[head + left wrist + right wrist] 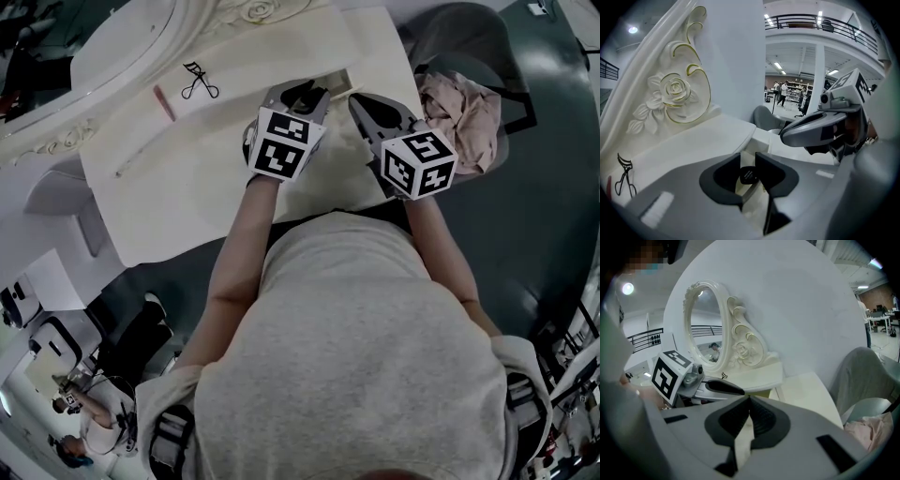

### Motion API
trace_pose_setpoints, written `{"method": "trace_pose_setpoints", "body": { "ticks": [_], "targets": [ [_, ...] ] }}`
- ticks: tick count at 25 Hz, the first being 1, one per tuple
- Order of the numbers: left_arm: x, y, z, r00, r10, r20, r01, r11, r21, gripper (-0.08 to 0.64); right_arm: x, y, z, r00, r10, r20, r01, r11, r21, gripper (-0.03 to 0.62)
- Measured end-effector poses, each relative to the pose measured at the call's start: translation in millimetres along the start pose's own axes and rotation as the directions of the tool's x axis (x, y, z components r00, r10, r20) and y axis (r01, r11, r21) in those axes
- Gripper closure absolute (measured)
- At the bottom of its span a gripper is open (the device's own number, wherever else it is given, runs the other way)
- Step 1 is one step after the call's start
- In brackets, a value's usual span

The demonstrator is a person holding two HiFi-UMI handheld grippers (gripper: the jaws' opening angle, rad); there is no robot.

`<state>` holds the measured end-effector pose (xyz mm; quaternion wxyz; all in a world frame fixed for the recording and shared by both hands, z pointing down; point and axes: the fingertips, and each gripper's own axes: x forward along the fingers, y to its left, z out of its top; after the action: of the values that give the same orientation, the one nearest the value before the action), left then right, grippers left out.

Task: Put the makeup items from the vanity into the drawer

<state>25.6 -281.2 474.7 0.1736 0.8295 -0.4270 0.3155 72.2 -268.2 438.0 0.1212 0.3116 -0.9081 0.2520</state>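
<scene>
Two hand-held grippers here, so starting with the busy one. The left hand-held gripper (748, 159) is pinched on a small dark makeup item (749, 175). The item sits between the pads, tilted down over a pale yellowish opening that I'd guess is the drawer (343, 85). The right hand-held gripper (749, 398) has its jaws together with nothing in them, parked at about 3 o'clock from the left one in the head view.

Tip for this step imo: get the item low and well inside the opening before letting go, so it doesn't bounce off the front edge. The right one should keep clear of the gap.

Further out on the surface (187, 197), an eyelash curler (199, 82) lies at roughly 10 o'clock from the left hand-held gripper, with a pink stick (164, 103) beside it. Both look left to go.
</scene>
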Motion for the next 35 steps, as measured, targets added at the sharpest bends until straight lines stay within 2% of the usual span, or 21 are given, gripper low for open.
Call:
{"method": "trace_pose_setpoints", "body": {
  "ticks": [7,17,29,35],
  "targets": [
    [2,1,-2,1.0,0.028,0.007,-0.028,1.0,-0.008,0.454,0,1,0,1.0,0.006,-0.001,-0.006,1.0,-0.001,0.584],
    [0,-1,0,1.0,0.02,0.024,-0.02,1.0,0.002,0.454,0,3,2,1.0,0.014,-0.005,-0.014,1.0,-0.007,0.584],
    [-11,4,-10,0.999,0.042,-0.014,-0.042,0.999,0.004,0.453,-1,3,3,1.0,0.018,-0.001,-0.018,1.0,-0.016,0.583],
    [-18,11,-15,0.999,0.023,-0.03,-0.023,1.0,-0.015,0.453,-1,4,3,1.0,0.016,-0.003,-0.016,1.0,-0.015,0.584]
  ]
}}
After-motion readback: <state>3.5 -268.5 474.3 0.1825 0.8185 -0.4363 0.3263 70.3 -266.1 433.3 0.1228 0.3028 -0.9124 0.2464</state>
